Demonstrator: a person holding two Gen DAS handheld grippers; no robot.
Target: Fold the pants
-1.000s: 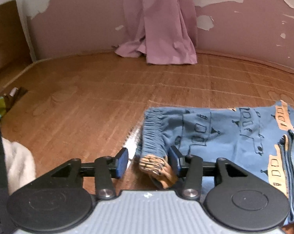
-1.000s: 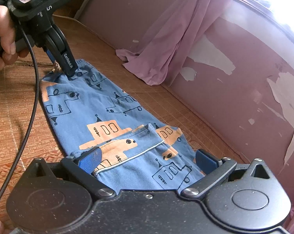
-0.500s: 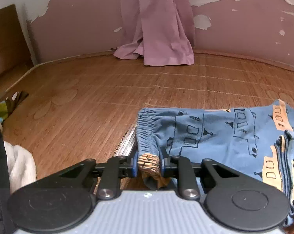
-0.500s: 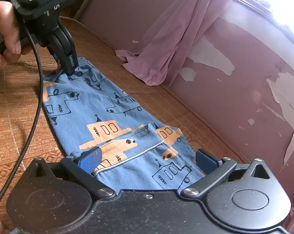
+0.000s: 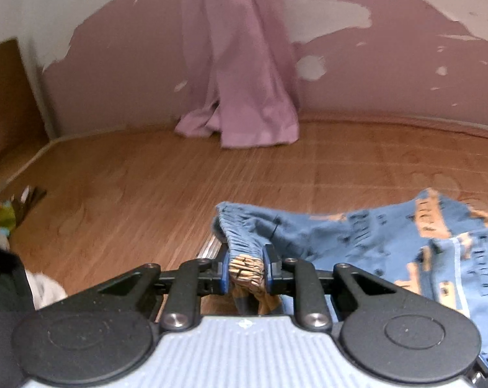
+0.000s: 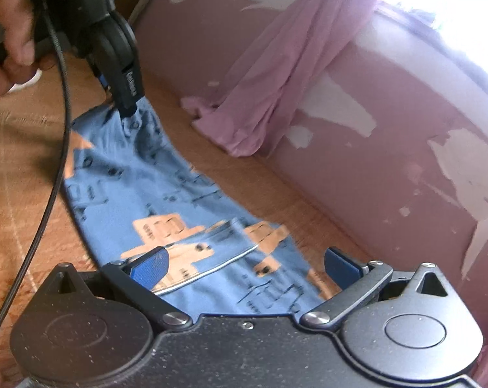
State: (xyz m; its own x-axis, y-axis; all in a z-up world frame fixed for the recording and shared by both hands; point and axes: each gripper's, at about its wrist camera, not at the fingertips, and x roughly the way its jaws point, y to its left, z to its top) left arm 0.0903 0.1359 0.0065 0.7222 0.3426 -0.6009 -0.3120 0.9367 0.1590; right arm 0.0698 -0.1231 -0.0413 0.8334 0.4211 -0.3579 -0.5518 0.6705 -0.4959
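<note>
Blue printed pants (image 5: 373, 245) lie along the woven mat (image 5: 146, 194); your left gripper (image 5: 245, 270) pinches their gathered waistband, while your right gripper (image 6: 244, 263) hangs spread above the near end.

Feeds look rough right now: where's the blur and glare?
Left wrist view: motion blur smears the pants print; the left gripper stays sharp, shut on the waistband. Right wrist view: window glare washes out the top right corner; pants blurred, open right gripper sharp.
</note>
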